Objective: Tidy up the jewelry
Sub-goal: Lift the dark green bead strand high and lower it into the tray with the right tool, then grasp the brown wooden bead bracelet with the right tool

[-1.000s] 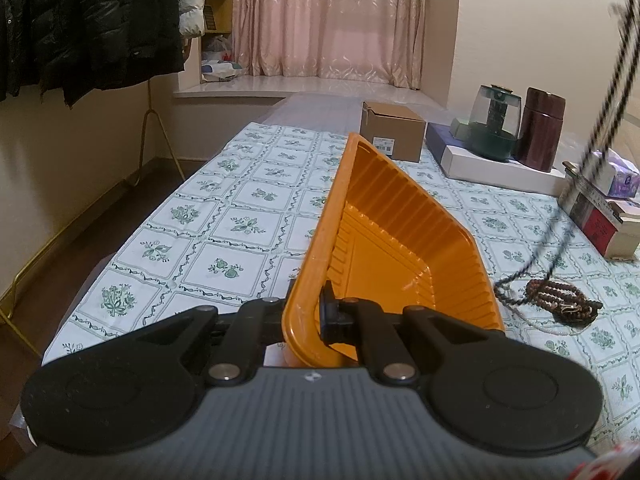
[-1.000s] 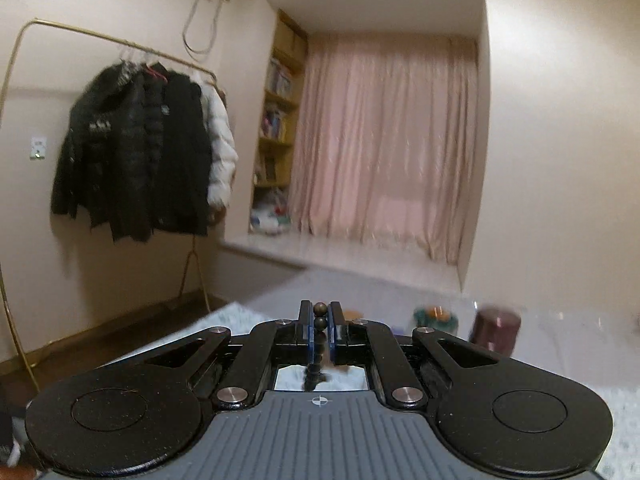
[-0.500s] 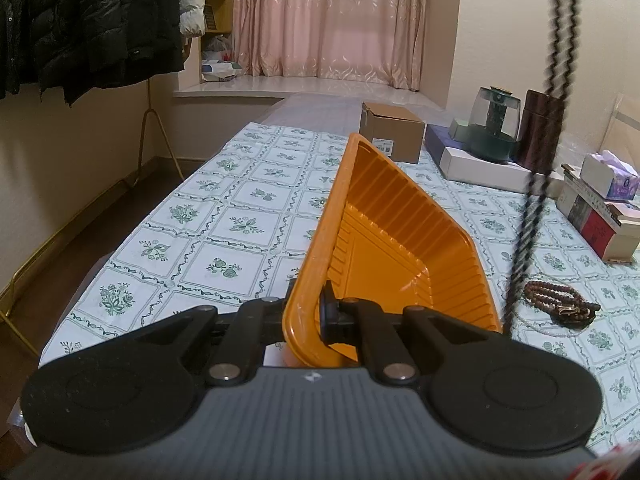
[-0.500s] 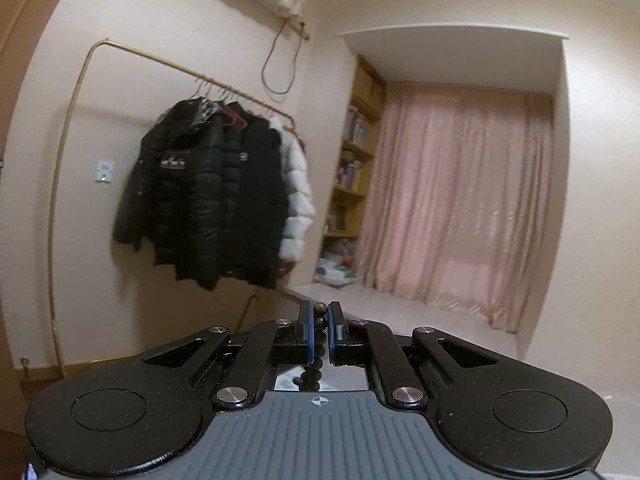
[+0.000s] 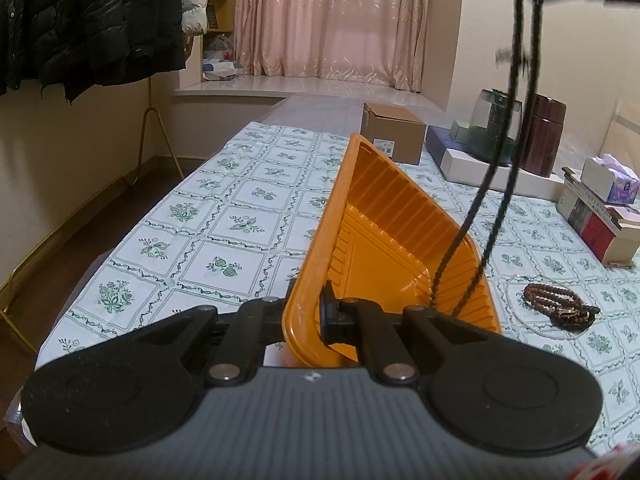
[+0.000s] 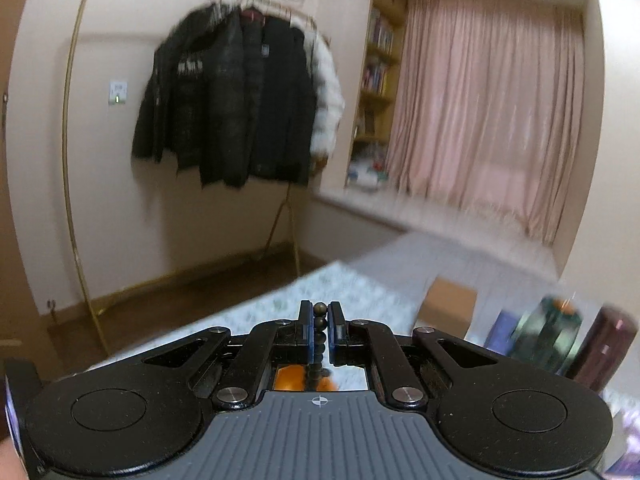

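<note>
Left hand-held gripper is clamped tight on the near rim of the orange tray, tipping it up on edge over the table. Right hand-held gripper is pinched on a dark bead necklace, whose loop hangs down into the tray's open side. A brown bead bracelet lies on the tablecloth just right of the tray.

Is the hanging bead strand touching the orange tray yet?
Cannot tell. In the left wrist view the dark bead strand hangs into the orange tray, but its lower end is hidden behind the left gripper.
</note>
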Tool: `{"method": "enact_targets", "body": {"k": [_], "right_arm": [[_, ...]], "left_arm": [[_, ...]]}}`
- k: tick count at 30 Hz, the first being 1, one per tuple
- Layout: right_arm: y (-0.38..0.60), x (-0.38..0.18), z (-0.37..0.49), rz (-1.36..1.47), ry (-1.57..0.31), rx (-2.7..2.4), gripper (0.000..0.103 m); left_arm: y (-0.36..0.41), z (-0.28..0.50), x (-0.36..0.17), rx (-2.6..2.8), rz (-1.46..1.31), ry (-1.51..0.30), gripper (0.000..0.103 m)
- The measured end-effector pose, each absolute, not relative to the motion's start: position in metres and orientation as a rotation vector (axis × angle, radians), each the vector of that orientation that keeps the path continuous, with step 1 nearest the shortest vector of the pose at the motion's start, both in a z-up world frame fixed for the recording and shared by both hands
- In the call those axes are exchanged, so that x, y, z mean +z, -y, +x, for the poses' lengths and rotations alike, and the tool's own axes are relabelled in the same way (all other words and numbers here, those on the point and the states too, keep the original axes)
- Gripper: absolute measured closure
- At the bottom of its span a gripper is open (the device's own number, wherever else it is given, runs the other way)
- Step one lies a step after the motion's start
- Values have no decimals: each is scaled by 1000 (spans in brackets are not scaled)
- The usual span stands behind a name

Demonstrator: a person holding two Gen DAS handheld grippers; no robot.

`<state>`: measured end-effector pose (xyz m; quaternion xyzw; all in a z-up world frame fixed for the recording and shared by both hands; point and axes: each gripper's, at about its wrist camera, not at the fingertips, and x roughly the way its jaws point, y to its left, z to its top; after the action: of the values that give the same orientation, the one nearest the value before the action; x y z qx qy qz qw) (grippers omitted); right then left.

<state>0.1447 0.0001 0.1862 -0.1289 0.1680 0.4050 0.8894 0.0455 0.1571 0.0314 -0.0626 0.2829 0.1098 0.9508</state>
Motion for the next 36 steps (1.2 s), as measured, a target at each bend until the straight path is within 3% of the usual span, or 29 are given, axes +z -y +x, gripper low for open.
{"method": "enact_targets", "body": {"k": [17,27,32,36], "right_arm": [[2,78,175,-232,-684,907,96],[83,92,163,-92,-573,724,96],[162,70,151,43,-574,523,89],[209,44,139,100,-599,378,78]], "left_arm": [[-160,47,31,225,-136,-580,96],[-159,47,31,225,-131,-578,96],[-157,47,31,226,-124,-577,96],[-155,48,32,232,-118,-578,96]]}}
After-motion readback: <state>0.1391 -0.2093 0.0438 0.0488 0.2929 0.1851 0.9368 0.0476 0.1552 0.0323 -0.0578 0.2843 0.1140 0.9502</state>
